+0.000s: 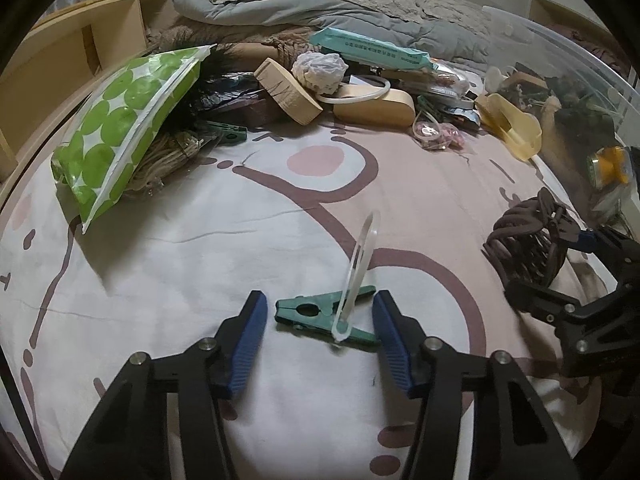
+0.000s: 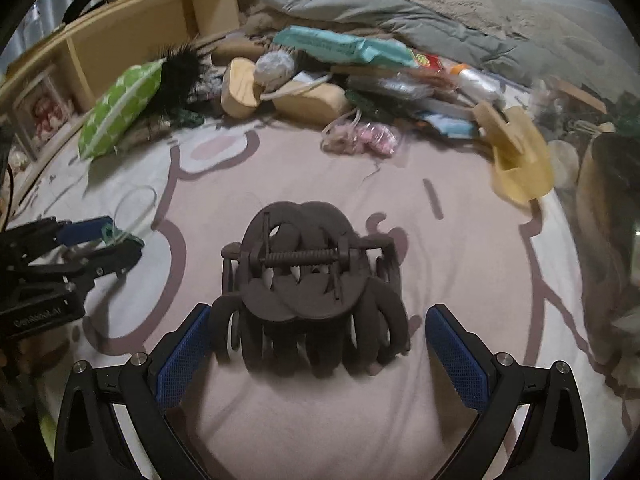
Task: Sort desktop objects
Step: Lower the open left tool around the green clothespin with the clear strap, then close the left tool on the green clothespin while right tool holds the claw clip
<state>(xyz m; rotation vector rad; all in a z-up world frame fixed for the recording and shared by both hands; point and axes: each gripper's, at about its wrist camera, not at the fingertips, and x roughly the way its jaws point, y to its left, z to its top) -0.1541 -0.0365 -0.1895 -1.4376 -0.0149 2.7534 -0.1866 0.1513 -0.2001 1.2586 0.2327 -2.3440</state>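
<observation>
A bed sheet [image 1: 200, 264] printed with pink and brown curves carries everything, with a grey quilt [image 1: 320, 8] bunched at its far edge and a wooden shelf unit [image 1: 80, 40] at the far left. Along the quilt lies a heap of clutter: a green-dotted zip pouch [image 1: 116, 128] at the left, a teal packet [image 1: 372, 50], two wooden blocks [image 1: 288, 92], a crumpled white wad [image 1: 320, 70] and a yellow plastic scoop [image 1: 512, 128] at the right. Nearer, a dark brown hair claw clip [image 2: 312, 280] sits on the sheet between the spread fingers of the right tool [image 2: 316, 348]; whether the left pad touches it I cannot tell. The left tool [image 1: 320, 320] has its jaws apart around a green clothes peg [image 1: 320, 314] with a clear plastic loop [image 1: 360, 264], pads just beside it, not pressing.
</observation>
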